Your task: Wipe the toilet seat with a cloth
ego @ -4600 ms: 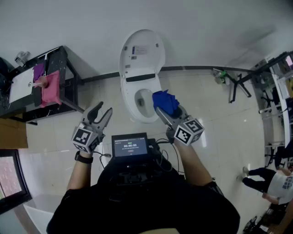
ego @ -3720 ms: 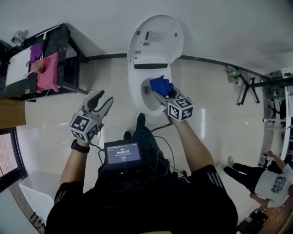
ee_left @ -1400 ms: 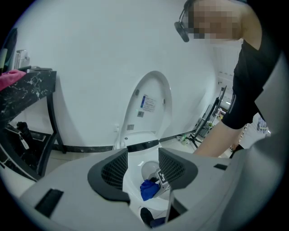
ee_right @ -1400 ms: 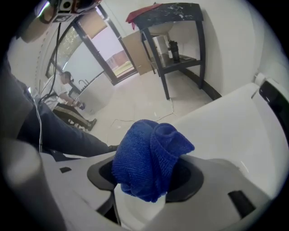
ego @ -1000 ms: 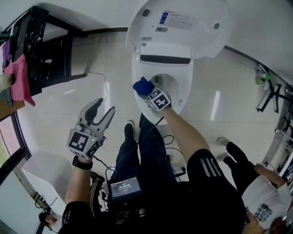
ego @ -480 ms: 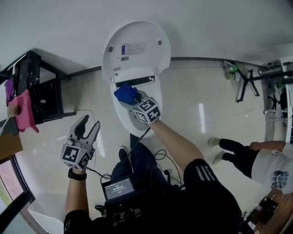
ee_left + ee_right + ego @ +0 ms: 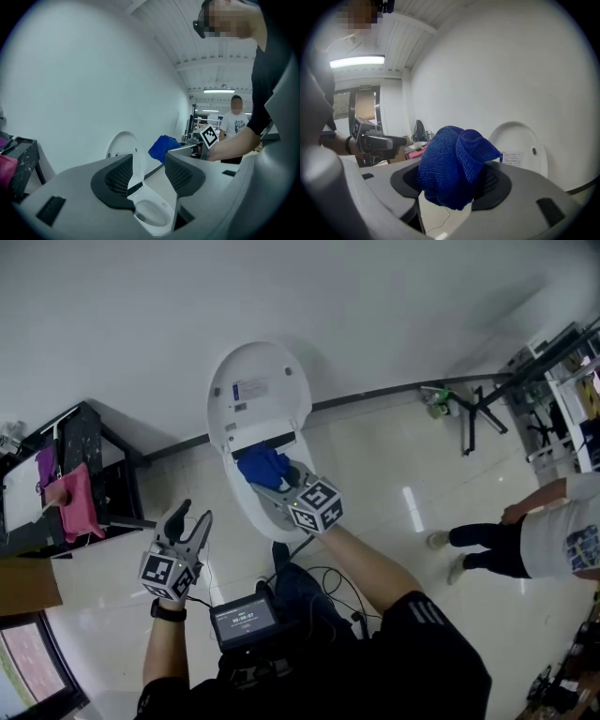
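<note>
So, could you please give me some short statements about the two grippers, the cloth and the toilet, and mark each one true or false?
1. The right gripper holds a blue cloth. True.
2. The left gripper also holds a cloth. False: its fingers stand apart with nothing between them.
3. The toilet lid is closed. False: it stands raised, and the bowl is open.
4. A pink cloth hangs on the black rack to the left of the toilet. True.
</note>
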